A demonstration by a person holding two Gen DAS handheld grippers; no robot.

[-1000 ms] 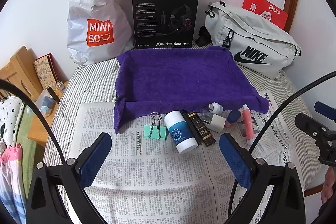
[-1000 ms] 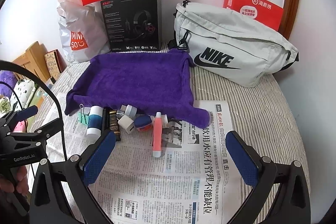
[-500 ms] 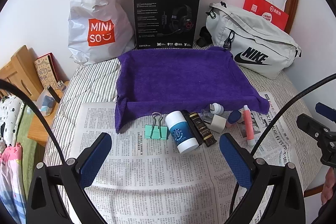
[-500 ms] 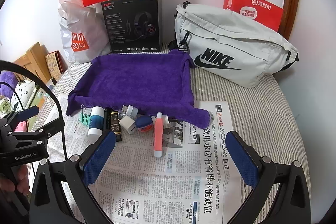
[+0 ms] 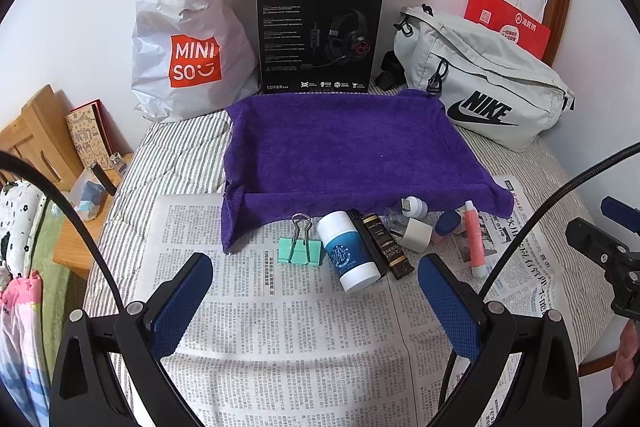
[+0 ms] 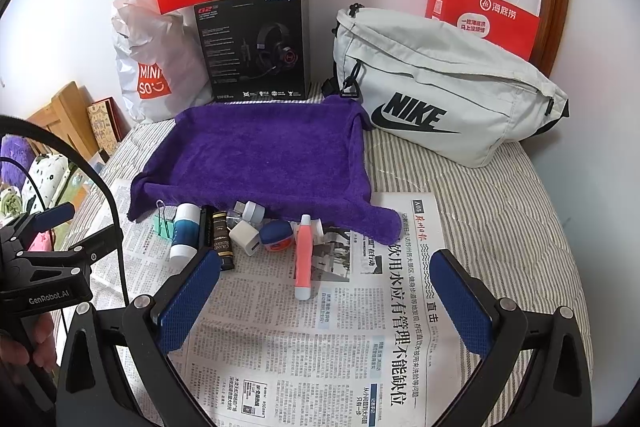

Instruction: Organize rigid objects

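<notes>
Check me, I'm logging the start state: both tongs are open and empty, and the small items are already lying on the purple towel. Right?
Not quite. Both the left tongs and right tongs are open and empty, but the binder clip, white bottle and pink tube lie on the newspaper before the purple towel; the right wrist view shows it.

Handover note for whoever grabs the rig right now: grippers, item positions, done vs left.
Left gripper: open, empty, hovering over the newspaper short of the item row.
Right gripper: open, empty, hovering over the newspaper near the pink tube.
Items: all in a row on the newspaper along the near edge of the purple towel tray: green binder clip, white-and-blue bottle, dark slim box, white charger cube, small white jar, blue-and-orange case, pink tube.
Done: nothing; the tray holds no items.
Left: presumably move each item into the tray.
</notes>
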